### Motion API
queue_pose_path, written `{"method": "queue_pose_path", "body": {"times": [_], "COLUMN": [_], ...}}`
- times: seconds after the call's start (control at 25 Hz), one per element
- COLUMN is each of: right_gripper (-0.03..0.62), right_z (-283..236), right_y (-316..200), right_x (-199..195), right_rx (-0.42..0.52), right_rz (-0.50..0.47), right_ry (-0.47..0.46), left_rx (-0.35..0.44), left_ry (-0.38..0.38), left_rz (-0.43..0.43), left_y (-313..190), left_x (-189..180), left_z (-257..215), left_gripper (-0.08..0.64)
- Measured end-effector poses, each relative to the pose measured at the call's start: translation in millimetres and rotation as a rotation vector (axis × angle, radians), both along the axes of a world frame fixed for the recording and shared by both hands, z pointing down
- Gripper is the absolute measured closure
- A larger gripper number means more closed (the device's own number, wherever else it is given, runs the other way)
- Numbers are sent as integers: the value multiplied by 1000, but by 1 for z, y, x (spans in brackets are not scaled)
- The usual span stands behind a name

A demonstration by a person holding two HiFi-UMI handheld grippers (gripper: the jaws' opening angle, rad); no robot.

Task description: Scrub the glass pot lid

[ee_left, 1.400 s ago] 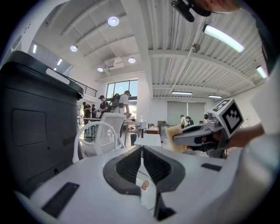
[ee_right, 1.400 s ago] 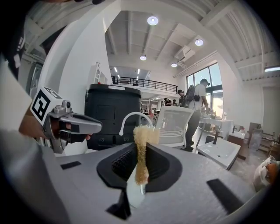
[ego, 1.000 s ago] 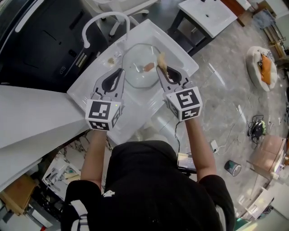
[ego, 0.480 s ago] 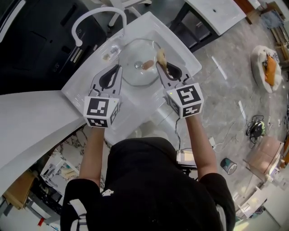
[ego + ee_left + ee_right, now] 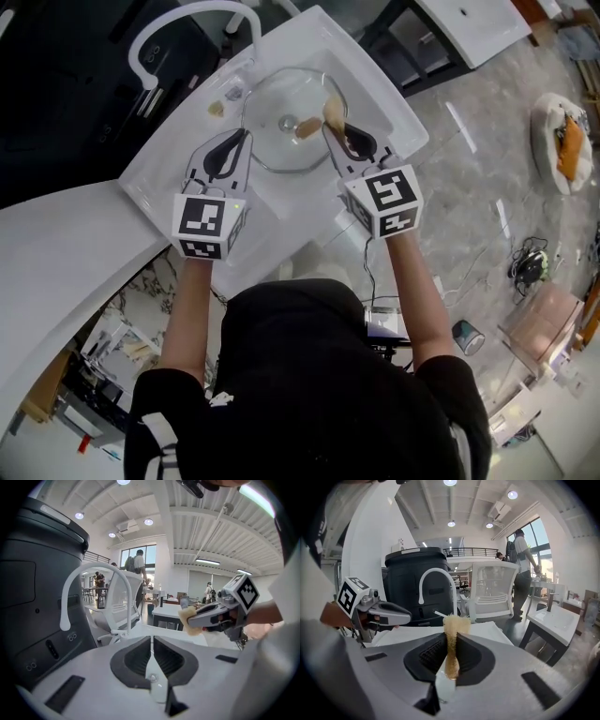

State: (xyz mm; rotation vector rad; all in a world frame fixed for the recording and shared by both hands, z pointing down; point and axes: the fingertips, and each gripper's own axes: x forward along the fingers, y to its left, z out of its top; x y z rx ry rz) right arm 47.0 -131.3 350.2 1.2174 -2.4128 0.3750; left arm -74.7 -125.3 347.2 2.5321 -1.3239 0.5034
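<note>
Scrubbing looks barely begun, if at all. The lid (image 5: 270, 145) lies flat in the sink (image 5: 386, 94), knob (image 5: 284, 122) up, and I see no suds or streaks on the glass. All the rubbing seems left to do.

My right claw (image 5: 329, 128) is clamped on a tan sponge (image 5: 333, 112), which is squeezed thin between the jaws and sticks out past the tips. From above, the sponge sits over the lid's right edge. I cannot tell whether it touches the glass or hangs just over it.

My left claw (image 5: 245, 138) has its jaws together with nothing between them. Its tips are at the lid's left edge (a good place to steady the lid, I'd judge, once the sponge starts pushing).

Besides the lid, the sink holds little. A small brownish bit (image 5: 307, 127) lies just beside the knob; I cannot say what it is. A tan scrap (image 5: 217, 108) lies in the corner near the base of the tap (image 5: 183, 17). I see no standing water.
</note>
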Motion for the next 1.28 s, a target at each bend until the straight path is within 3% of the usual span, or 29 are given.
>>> {"method": "queue_pose_path", "body": {"times": [0.4,0.72,1.12,1.28], "right_gripper": [561,561,561,561], "right_z": [35,65,90,97], "right_y": [-12,-8,-5,-5], "right_x": [-3,-8,2,3], "right_rx": [-70,-135,-182,-200], "right_rz": [-26,-37,-39,-36], "right_ry": [-6,-15,-12,-16], "left_rx": [-91,-173,-196,-241], "left_ry": [-89,-85,-177,-178], "left_rz": [8,9,78,110], "left_y": [-4,-1,-2,-4], "left_x": [-3,1,8,14], "left_z": [55,88,124,137], "left_gripper": [545,545,541,443]}}
